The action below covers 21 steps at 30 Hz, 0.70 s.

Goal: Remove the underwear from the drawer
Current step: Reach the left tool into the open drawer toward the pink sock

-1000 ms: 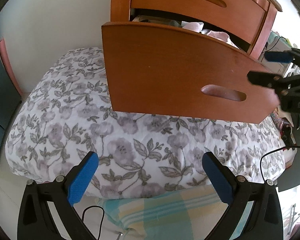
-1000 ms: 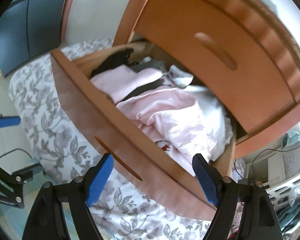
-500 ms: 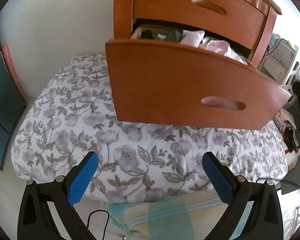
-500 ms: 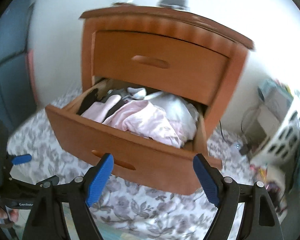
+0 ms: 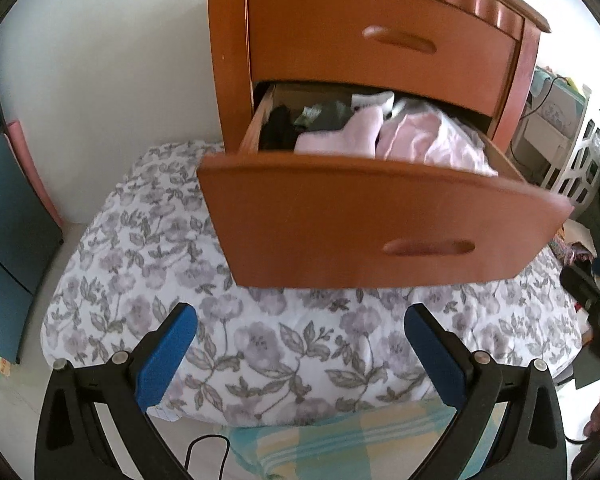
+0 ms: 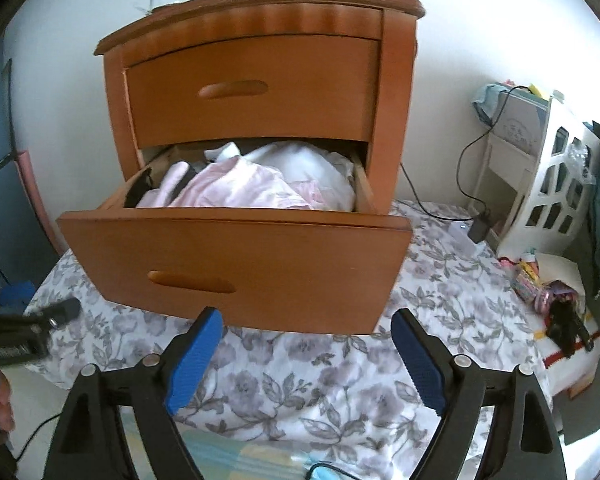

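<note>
both claws [image 5: 300, 344] [image 6: 306, 350] angled down, empty, right opening.

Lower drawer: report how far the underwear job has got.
Done: the lower drawer stands pulled out, pink and white clothes exposed. In hand: nothing; the left tongs and right tongs are empty over the floral quilt. Left: reach in, lift underwear out.

The left tongs [image 5: 300, 344] fill the bottom of the left wrist view, blue pads spread wide with nothing between them. The right tongs [image 6: 306, 354] sit low in the right wrist view, jaws opening, empty. Fingers [image 6: 2, 406] show at that frame's lower left edge.
</note>
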Tool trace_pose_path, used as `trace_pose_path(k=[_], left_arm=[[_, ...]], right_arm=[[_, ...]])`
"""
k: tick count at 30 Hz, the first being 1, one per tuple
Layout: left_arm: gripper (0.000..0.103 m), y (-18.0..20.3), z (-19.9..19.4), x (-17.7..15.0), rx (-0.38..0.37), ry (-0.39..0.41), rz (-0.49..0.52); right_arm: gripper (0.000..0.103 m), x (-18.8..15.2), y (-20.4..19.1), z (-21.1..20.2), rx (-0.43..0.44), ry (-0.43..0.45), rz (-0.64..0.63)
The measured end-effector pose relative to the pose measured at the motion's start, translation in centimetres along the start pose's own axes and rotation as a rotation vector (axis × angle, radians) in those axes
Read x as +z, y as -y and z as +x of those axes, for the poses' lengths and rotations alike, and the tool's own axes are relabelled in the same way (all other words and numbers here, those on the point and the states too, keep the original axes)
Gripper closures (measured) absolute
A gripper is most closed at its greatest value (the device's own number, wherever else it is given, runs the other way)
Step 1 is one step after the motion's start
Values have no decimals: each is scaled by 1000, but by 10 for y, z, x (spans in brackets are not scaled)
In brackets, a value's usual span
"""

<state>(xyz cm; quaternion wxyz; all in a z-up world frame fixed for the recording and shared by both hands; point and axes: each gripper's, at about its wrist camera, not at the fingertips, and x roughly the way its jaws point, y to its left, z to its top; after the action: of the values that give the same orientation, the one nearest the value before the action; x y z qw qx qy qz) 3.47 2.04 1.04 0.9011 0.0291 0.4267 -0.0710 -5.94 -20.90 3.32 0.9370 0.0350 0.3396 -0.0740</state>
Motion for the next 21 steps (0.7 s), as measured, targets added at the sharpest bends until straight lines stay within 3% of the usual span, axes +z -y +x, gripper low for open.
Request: trace_pose_path(k=[1, 10, 21], left_arm=[[0, 1, -1, 4, 2, 5, -2], [0, 6, -8, 54, -4, 17, -24], [0, 24, 24, 130, 16, -63, 5]], right_arm=[[0, 0, 3, 0, -4, 1, 5], [0, -3, 19, 9, 56, -2, 60], [0, -9, 15, 23, 84, -23, 16]])
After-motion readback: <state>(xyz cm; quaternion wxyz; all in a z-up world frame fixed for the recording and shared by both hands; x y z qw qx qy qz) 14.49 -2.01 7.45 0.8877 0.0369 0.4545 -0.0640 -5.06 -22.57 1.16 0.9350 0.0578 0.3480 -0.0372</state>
